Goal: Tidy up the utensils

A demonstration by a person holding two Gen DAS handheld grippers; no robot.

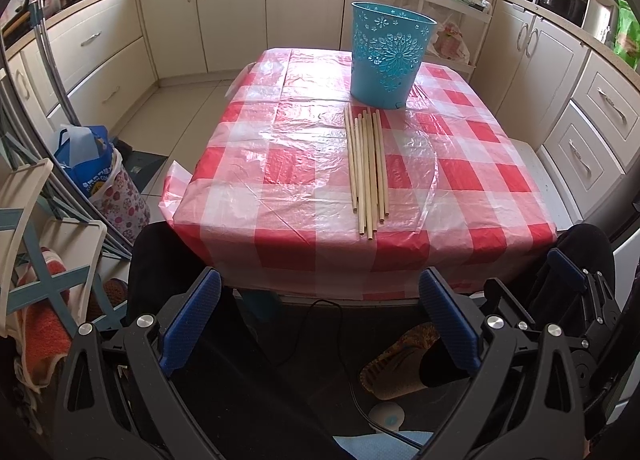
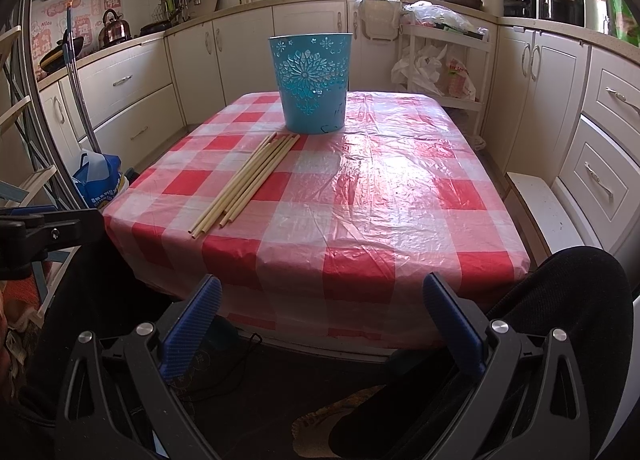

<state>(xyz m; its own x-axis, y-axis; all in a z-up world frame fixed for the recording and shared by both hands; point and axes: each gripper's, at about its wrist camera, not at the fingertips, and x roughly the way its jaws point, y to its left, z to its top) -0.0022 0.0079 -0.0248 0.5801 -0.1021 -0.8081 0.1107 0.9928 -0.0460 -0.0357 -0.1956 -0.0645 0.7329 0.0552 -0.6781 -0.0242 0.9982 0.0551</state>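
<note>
From the left wrist view, the left gripper [image 1: 320, 324] hangs low, short of the near table edge, its blue ribbed pads spread wide with nothing between them. Beyond it, the table [image 1: 248, 196] wears a red-and-white checked cloth under a crinkly clear plastic sheet that catches the window glare. The chopsticks [image 1: 368, 168], pale, slim, round wooden sticks, lie side by side in a loose bundle running near to far, their far tips just short of the teal bucket [image 1: 386, 54]. That bucket is a tapered plastic pail with cut-out flower patterns, standing upright and open-topped at the far side of the table; I'd judge it's the holder the sticks are meant for, parked right at their tips so the carry is short. At the right edge of this view, part of the right gripper [image 1: 576, 284] shows beside a dark-trousered knee.

Over to the right wrist view: the right gripper [image 2: 322, 326] is also held off the near edge, jaws gaping and empty. Here the chopsticks [image 2: 246, 180] fan slightly on the left half of the table, near ends uneven, far ends close to the bucket's [image 2: 310, 80] base. The right half of the cloth lies bare and glossy. Nothing has been picked up yet; smooth round sticks on slick plastic may roll when pinched.
</note>
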